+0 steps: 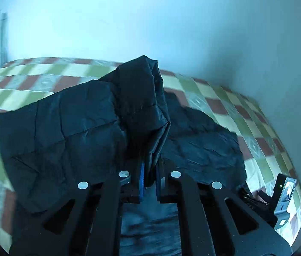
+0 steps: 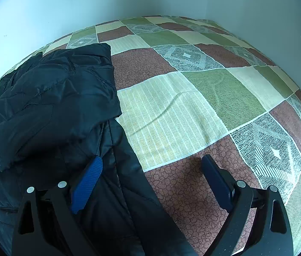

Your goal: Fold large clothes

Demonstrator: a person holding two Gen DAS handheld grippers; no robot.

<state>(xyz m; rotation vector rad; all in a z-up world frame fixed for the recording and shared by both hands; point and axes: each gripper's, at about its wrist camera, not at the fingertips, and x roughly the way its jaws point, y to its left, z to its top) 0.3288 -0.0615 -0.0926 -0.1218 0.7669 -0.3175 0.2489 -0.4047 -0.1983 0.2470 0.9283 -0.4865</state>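
The black quilted jacket (image 1: pixel 82 128) lies spread on the bed, and we have a fold of it pinched in our left tool (image 1: pixel 149 177), whose blue pads (image 1: pixel 142 177) are clamped tight on the fabric. That fold rises straight ahead of the left tool as a peaked ridge, while the rest of the garment slopes away to either side of it and under it; we judge we hold it this way so the lifted part can be carried across and laid over the body of the jacket. Our right tool (image 2: pixel 150 177) stands wide apart and grips nothing. Its left finger (image 2: pixel 87 183) sits over the jacket's edge, its right finger (image 2: pixel 214 181) over bare bedspread, so it straddles the border of the garment, seemingly placed to steady that side. Whether the left finger presses the cloth, we cannot tell. Ahead of the right tool and to its left, a puffy folded layer of jacket rests on the lower panel. Beyond both tools stretches the checked bedspread (image 2: pixel 193 98) of red, green and cream squares, bounded by the pale wall (image 1: pixel 150 21).
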